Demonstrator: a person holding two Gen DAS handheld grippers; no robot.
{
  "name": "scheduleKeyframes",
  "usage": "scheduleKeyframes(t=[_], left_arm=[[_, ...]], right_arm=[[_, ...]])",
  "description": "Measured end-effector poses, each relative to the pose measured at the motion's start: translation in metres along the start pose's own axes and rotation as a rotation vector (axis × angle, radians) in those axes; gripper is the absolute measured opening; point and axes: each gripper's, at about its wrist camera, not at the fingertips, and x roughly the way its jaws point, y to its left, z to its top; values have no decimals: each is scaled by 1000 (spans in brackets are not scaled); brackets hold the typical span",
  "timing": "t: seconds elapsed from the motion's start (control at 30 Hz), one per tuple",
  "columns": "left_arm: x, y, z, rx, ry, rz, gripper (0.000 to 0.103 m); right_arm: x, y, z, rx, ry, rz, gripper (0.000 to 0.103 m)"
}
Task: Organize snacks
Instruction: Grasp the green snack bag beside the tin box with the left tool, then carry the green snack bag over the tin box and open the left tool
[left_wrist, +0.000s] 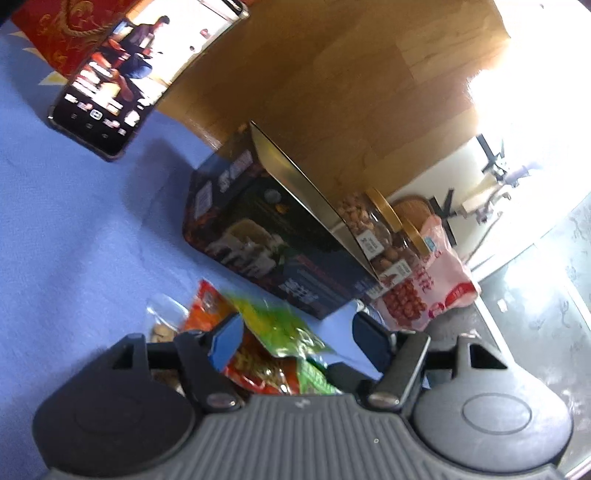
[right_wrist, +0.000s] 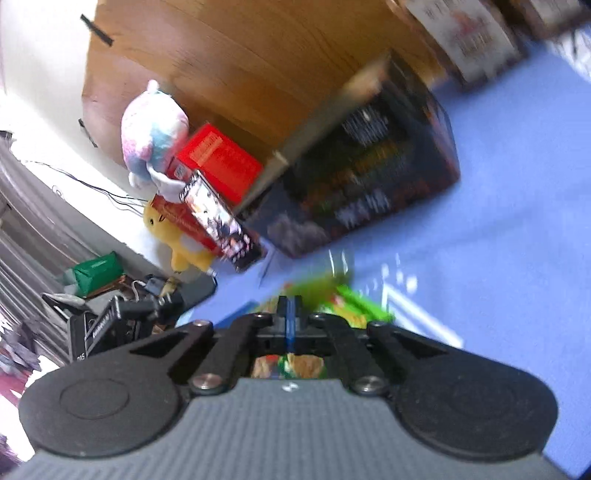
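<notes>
Both grippers hang low over a blue cloth-covered counter, tilted down toward a small heap of snack packets. Largest thing on the cloth is a dark printed tin box with its gold-lined lid standing open; it sits just beyond the packets. Behind the box, at its far corner, are nut jars with gold lids and a pink bag of snacks. A phone with a lit screen lies well apart from the heap, toward the upper left of the left wrist view.

The left gripper is spread, its blue-padded fingers on either side of a green packet and an orange-red one beneath it; the pads do not seem to press on either. A clear packet of pale biscuits lies beside them.

The right gripper has its fingers pressed together. The green packet lies right at its tip, but blur hides whether an edge of the wrapper is pinched or the fingers met on nothing.

My reading is that the step in hand is picking up a packet from the heap to put in the open box. Next, the left gripper should close on the green packet alone, not the one under it, then lift and carry it over the box's front wall.
</notes>
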Motion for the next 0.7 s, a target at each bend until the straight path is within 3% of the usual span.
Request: scheduleKeyframes(t=[0.13,0.27,0.47,0.53,0.7], left_arm=[[6,-11,-5,57,11,28,64],[4,-6,0,15,6,36,64],[14,-1,15,-30,32,84,67],[23,-1,20,-35,53,84,67],[36,-7,17,17,63,128,67]], right_arm=[[-3,5,-2,-28,-13,-18,7],[-17,4,6,-19,-66,-62,11],[4,-7,31,71,40,-154,19],[17,-11,34,97,94,-152,24],[28,-17,35,136,82,-107,25]])
